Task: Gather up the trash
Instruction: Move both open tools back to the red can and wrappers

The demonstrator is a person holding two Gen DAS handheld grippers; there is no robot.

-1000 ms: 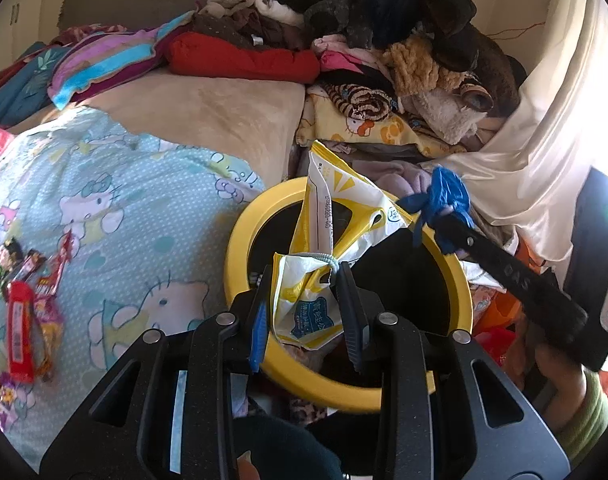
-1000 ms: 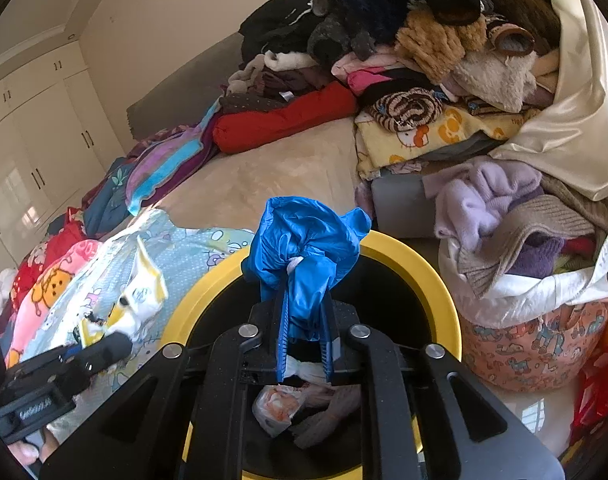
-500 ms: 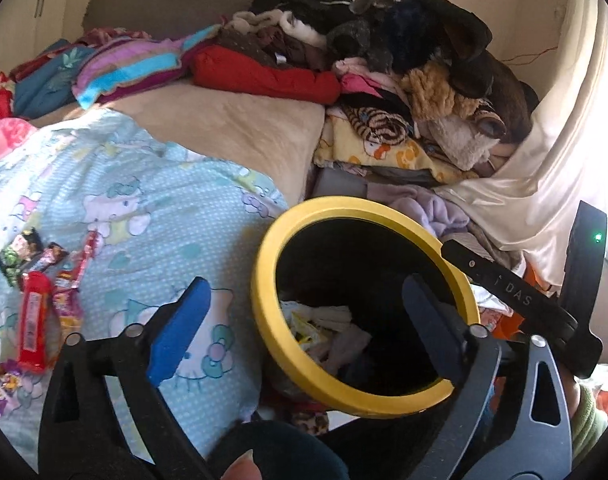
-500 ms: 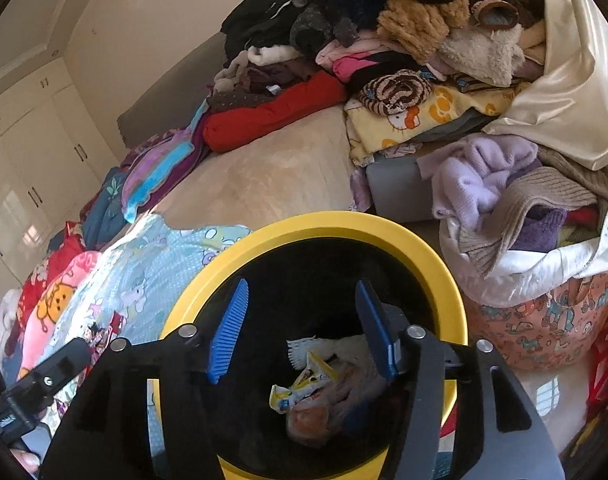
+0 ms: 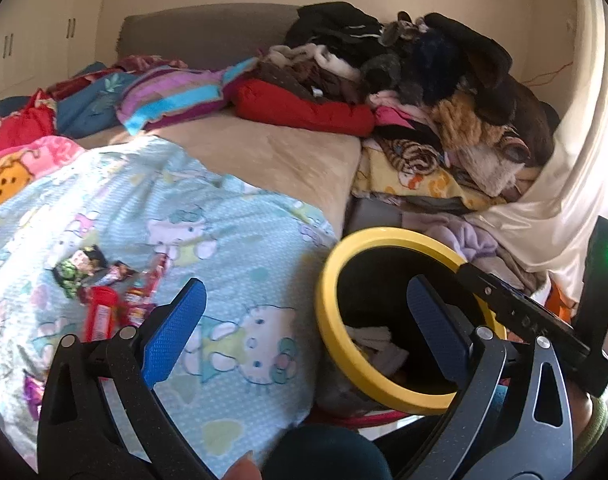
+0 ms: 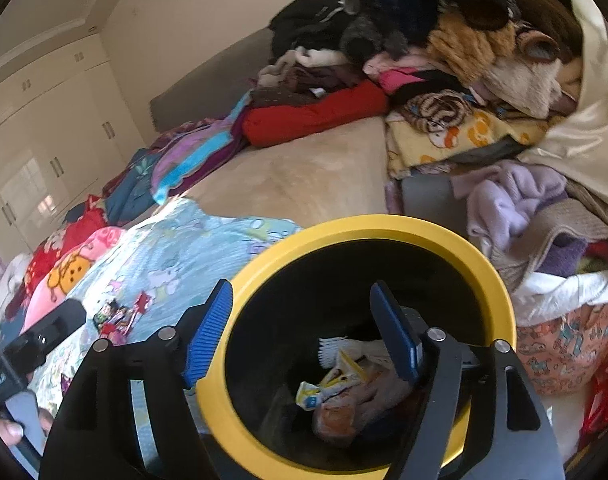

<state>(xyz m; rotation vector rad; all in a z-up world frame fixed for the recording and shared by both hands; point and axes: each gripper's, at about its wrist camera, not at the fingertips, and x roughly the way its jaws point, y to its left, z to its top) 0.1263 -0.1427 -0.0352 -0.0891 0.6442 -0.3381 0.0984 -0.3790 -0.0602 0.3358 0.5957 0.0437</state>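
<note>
A black bin with a yellow rim point(image 5: 324, 320) point(image 6: 364, 226) stands beside the bed. Inside it lie a yellow-and-white wrapper point(image 6: 328, 384) and white paper point(image 5: 372, 340). My left gripper point(image 5: 306, 292) hovers over the bed's edge and the bin's left rim, its jaws opening with nothing between them. My right gripper point(image 6: 299, 292) hangs over the bin's mouth, jaws also opening and empty. Several candy wrappers point(image 5: 99, 292) point(image 6: 119, 316), one of them red point(image 5: 99, 316), lie on the light blue cartoon blanket point(image 5: 223, 240) to the left.
A tall heap of clothes point(image 5: 444, 100) fills the back right of the bed. A patterned laundry basket point(image 6: 564, 348) full of clothes stands right of the bin. White wardrobe doors point(image 6: 43, 140) line the left wall. A beige mattress patch point(image 5: 271, 156) lies behind the blanket.
The left gripper let go of the yellow-and-white wrapper and the right one its blue piece; both dropped into the bin. Both jaws spread wide. The left view swung left toward the blanket.
</note>
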